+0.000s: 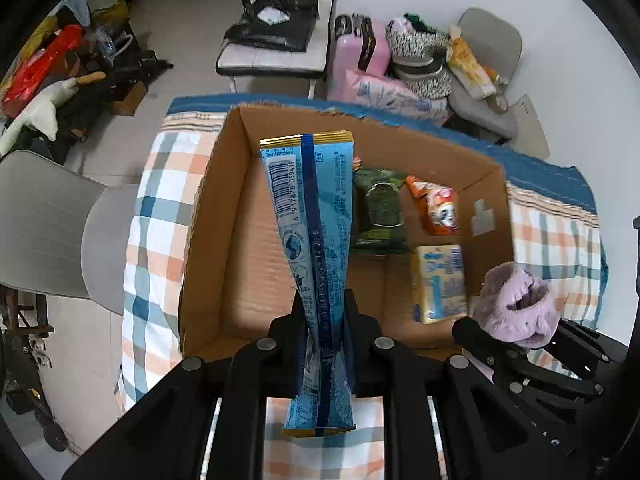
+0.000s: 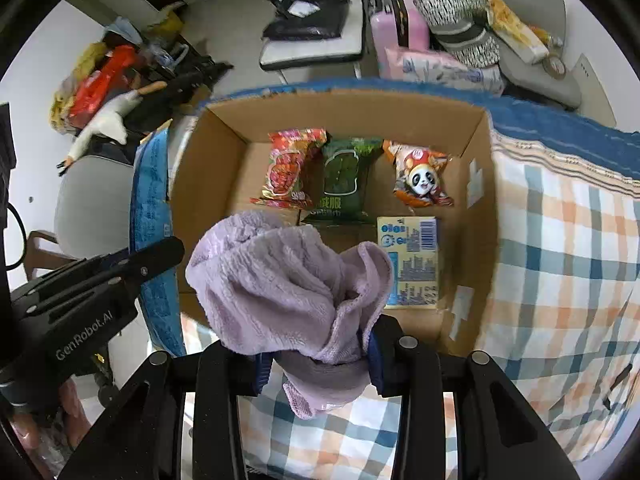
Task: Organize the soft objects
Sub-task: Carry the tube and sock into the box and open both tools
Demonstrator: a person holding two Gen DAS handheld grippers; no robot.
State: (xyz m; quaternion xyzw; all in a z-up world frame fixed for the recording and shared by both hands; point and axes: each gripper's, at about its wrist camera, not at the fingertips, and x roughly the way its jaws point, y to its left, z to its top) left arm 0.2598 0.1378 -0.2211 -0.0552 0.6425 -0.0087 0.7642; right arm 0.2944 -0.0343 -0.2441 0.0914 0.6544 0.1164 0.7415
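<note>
My left gripper (image 1: 325,320) is shut on a long blue snack packet (image 1: 310,216) and holds it upright over the left half of the open cardboard box (image 1: 224,216). My right gripper (image 2: 320,340) is shut on a crumpled lilac towel (image 2: 280,276), held above the box's near edge (image 2: 460,320). In the box lie a red packet (image 2: 288,168), a green packet (image 2: 344,178), an orange panda packet (image 2: 420,176) and a yellow-blue tissue pack (image 2: 412,264). The right gripper with the towel (image 1: 516,308) shows at the right of the left wrist view; the blue packet (image 2: 150,216) shows at the left of the right wrist view.
The box stands on a checked cloth (image 2: 560,260) over a table. A grey chair (image 1: 48,224) is at the left. Behind are a white chair with a black bag (image 1: 276,24), a pink suitcase (image 1: 360,52), bags and a plush goose (image 1: 40,108).
</note>
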